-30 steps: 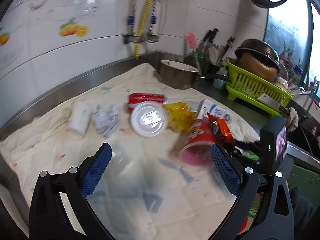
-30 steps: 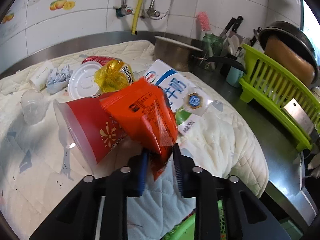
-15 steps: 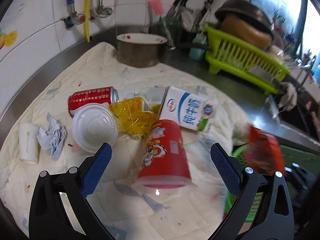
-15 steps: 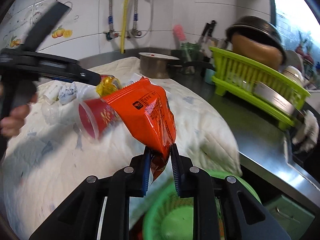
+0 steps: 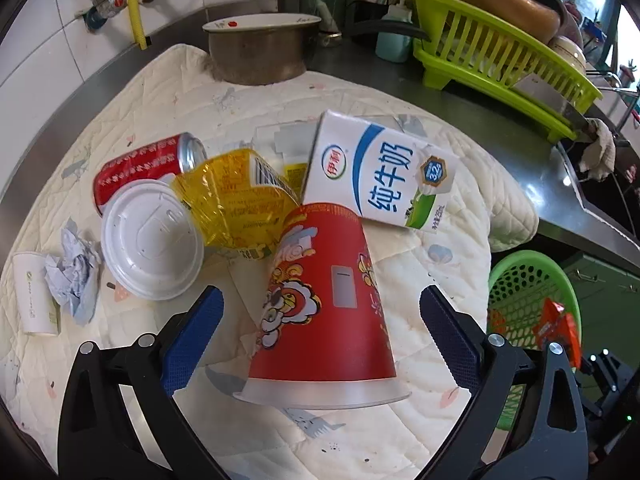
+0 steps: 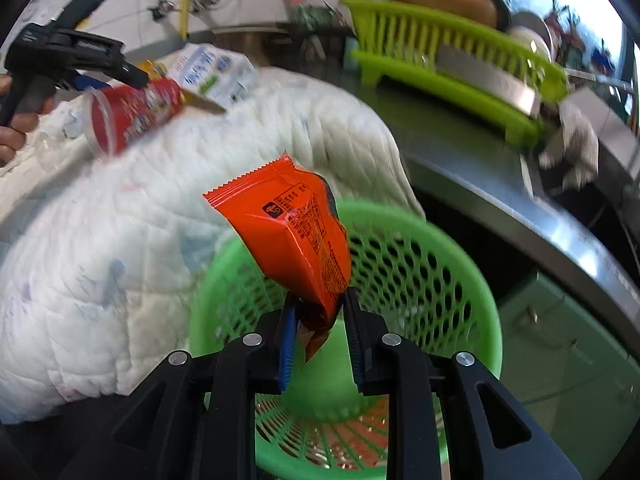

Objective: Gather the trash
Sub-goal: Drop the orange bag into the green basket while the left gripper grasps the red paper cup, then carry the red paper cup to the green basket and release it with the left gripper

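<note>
Orange snack wrapper (image 6: 298, 236): light, crinkly, slippery film, pinched by its lower corner in right gripper (image 6: 318, 340) above green basket (image 6: 460, 280); left gripper (image 5: 320, 340) spread wide around red cup (image 5: 324, 312).

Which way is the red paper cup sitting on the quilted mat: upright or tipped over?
Tipped over. The red paper cup lies on its side on the quilted mat, its white rim toward the camera.

I saw the cup (image 5: 324, 312) lying on the quilt (image 5: 168, 92), lid (image 5: 152, 240) to its left, milk carton (image 5: 384, 172) just behind, pot (image 5: 256, 52) far back, basket (image 5: 532, 280) off the quilt's right edge, below counter level.
</note>
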`<state>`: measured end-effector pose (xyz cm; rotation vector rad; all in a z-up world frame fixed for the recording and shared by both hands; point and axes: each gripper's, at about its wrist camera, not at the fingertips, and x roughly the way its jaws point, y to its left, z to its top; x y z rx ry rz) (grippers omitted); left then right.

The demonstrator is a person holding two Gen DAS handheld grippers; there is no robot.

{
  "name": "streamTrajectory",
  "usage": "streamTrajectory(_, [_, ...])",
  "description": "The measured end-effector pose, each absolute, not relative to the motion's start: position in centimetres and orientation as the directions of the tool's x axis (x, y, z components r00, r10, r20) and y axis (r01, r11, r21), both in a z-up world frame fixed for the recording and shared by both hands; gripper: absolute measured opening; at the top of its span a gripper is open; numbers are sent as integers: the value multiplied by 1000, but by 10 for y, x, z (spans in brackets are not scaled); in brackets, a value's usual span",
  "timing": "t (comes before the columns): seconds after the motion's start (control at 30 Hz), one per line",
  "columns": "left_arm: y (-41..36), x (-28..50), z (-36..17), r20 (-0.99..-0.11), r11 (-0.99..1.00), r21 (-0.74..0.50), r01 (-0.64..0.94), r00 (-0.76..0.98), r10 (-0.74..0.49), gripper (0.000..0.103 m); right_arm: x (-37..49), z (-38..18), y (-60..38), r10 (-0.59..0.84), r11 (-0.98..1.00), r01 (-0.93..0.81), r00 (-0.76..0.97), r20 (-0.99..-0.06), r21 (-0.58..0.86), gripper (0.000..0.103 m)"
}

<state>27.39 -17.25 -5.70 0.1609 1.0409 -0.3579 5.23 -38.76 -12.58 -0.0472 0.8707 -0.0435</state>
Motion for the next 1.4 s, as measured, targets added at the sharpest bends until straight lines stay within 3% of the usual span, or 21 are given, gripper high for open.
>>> streamTrajectory(0.13, [-175, 275, -64, -879, 931, -19, 365, 438, -190, 97, 48, -141, -394, -57, 998, 33, 614, -787, -47, 24])
streamTrajectory(0.33, [-174, 279, -72, -891, 934, -33, 355, 413, -188, 81, 41, -148, -395, -53, 998, 51, 607, -793, -27, 35])
streamTrajectory(0.4, [-175, 279, -75, -897, 934, -36, 356, 401, -188, 71, 38, -147, -395, -57, 998, 56, 611, -790, -29, 41])
streamTrajectory(0.77, [-167, 257, -61, -879, 932, -45, 359, 429, -207, 69, 22, -130, -398, -65, 997, 82, 653, -754, -15, 64])
streamTrajectory(1.07, [-176, 210, -36, -853, 899, -92, 429, 432, -294, 69, -3, -106, -412, -112, 990, 136, 696, -709, -24, 73])
streamTrajectory(1.4, [-262, 162, -45, -844, 805, -160, 572, 344, -412, 69, -34, -93, -444, -177, 974, 226, 716, -675, -15, 76])
